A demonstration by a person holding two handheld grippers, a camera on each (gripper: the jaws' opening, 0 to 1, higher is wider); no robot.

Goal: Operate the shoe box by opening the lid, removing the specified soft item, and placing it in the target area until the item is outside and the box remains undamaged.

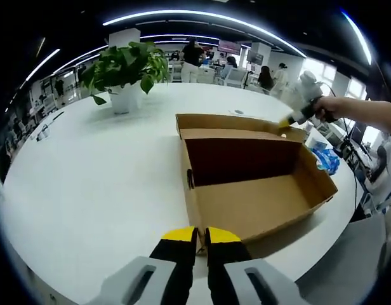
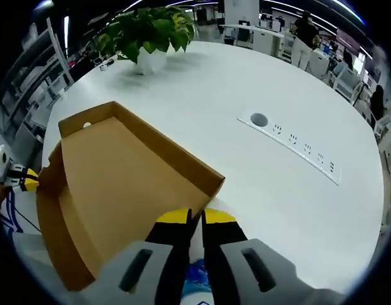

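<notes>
The brown cardboard shoe box (image 1: 259,203) lies open on the round white table (image 1: 87,184), and its inside looks bare. Its lid (image 1: 233,124) is swung back to the far side. My left gripper (image 1: 200,236) is shut on the box's near corner wall. In the left gripper view my right gripper (image 1: 287,121), held by a hand, pinches the lid's far right corner. In the right gripper view my right gripper (image 2: 195,216) is shut on the lid's rim (image 2: 183,162), and my left gripper (image 2: 24,180) shows at the left edge. A blue and white soft thing (image 1: 327,160) lies on the table beside the box, also seen under my right jaws as the soft thing (image 2: 197,279).
A potted plant (image 1: 125,67) stands at the table's far side, also visible as the plant (image 2: 151,35). A socket strip (image 2: 291,143) is set into the tabletop. People and desks fill the background. The table edge (image 1: 348,216) runs close to the box's right side.
</notes>
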